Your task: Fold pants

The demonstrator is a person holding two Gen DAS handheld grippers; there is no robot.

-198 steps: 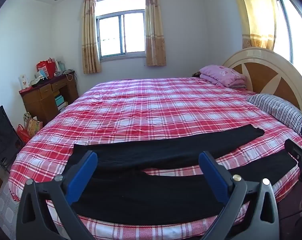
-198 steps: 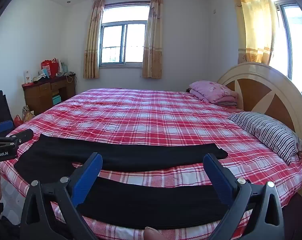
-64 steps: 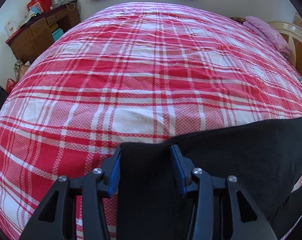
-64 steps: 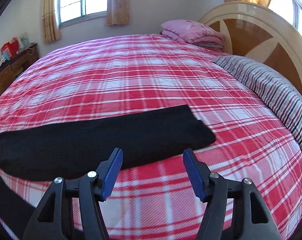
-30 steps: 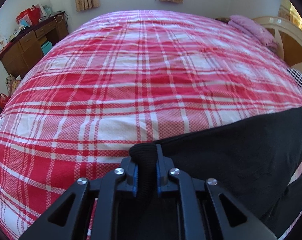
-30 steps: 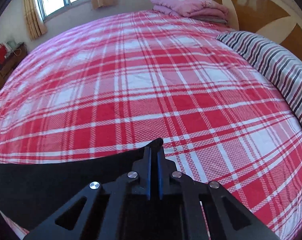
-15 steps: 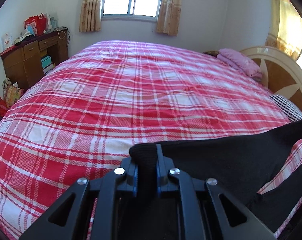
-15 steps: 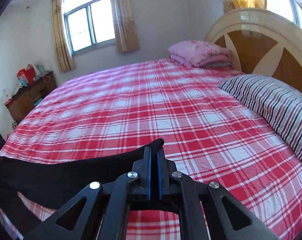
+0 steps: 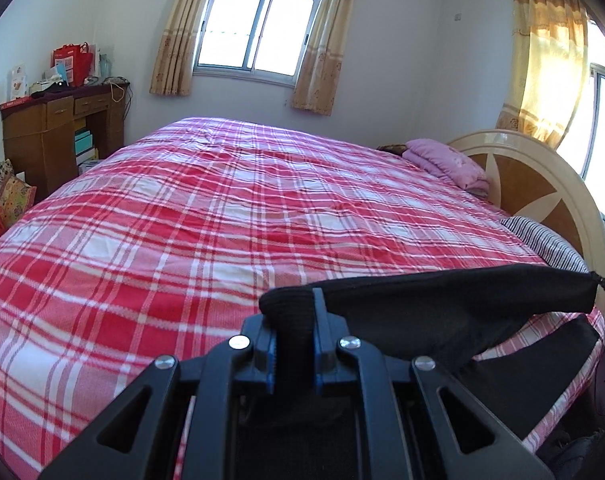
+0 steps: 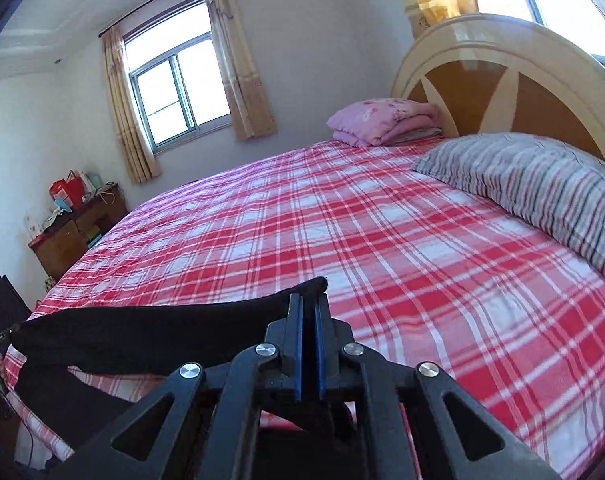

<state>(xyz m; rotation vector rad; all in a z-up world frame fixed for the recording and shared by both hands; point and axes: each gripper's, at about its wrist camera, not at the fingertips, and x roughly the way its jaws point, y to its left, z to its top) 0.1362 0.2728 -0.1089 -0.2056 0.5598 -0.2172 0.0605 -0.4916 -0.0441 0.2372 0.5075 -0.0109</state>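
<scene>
— Both cameras have tipped up since half a second ago: more wall and window show now, and the lifted cloth hangs higher over the bed. What does the left wrist view give?

— The left gripper (image 9: pixel 293 312) has its blue-padded fingers (image 9: pixel 320 312) pressed together on a bunched fold of the black pants (image 9: pixel 442 312). From that pinch one trouser leg stretches off to the right, raised above the red plaid bedspread (image 9: pixel 182 232), and ends at a narrow point near the right edge. A second stretch of the same cloth lies lower, along the near right edge of the bed. Behind are a pink folded blanket (image 9: pixel 446 160), the round headboard (image 9: pixel 542 184), a striped pillow (image 9: pixel 542 240), a wooden desk (image 9: pixel 58 136) at left and a curtained window (image 9: pixel 258 32).

— And the right wrist view?

— The right gripper (image 10: pixel 308 320) is clamped flat on the other end of the pants (image 10: pixel 142 336); its fingers (image 10: pixel 294 320) nearly meet, with thin black cloth between them and a corner poking up just past the tips. The leg runs left from there, held clear of the bedspread (image 10: pixel 382 248), with another part hanging below it at the bed's near edge. The pillow (image 10: pixel 542 184) lies to the right, well apart from the cloth, and the blanket (image 10: pixel 382 120) sits against the headboard (image 10: pixel 502 80).
</scene>
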